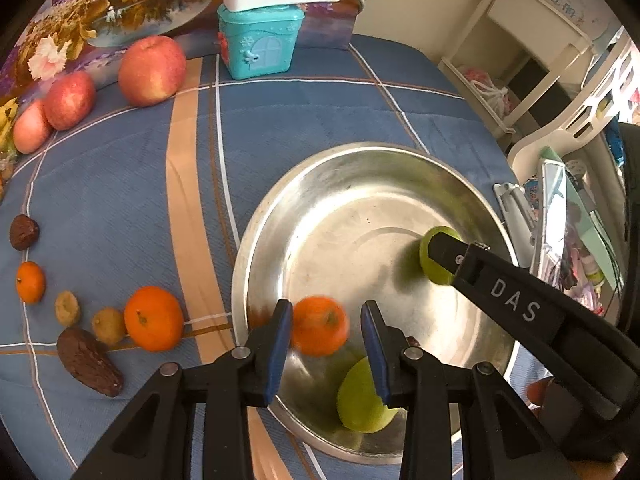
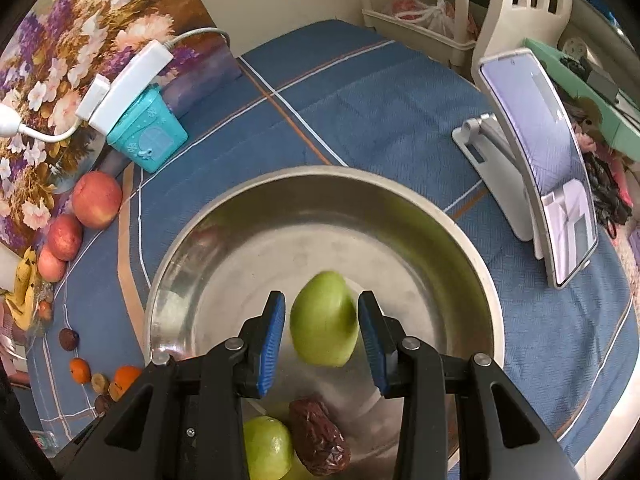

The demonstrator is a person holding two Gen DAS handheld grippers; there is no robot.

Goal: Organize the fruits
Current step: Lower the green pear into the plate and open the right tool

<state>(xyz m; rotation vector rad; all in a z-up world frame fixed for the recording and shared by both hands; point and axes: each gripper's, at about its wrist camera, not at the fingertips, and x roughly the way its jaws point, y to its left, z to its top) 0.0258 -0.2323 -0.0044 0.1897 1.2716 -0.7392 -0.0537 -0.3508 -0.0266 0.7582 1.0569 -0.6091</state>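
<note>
A steel bowl (image 1: 320, 184) (image 2: 240, 200) sits on the blue plaid cloth. My left gripper (image 1: 326, 338) is open over its near rim; a blurred mandarin (image 1: 320, 330) lies between its pads, not touching them. My right gripper (image 2: 322, 330) is open over the bowl with a blurred green fruit (image 2: 324, 320) between its pads, gaps on both sides; that fruit also shows in the left wrist view (image 1: 436, 256). A second green fruit (image 1: 360, 400) (image 2: 266, 448) and a brown date (image 2: 318, 436) lie in the bowl.
On the cloth to the left: three red apples (image 1: 152, 70), two mandarins (image 1: 154, 318), dates (image 1: 88, 360), small dried fruits (image 1: 108, 324). Bananas (image 2: 22, 288) at far left. A teal house box (image 1: 260, 40) at the back. A phone on a stand (image 2: 540, 160) at right.
</note>
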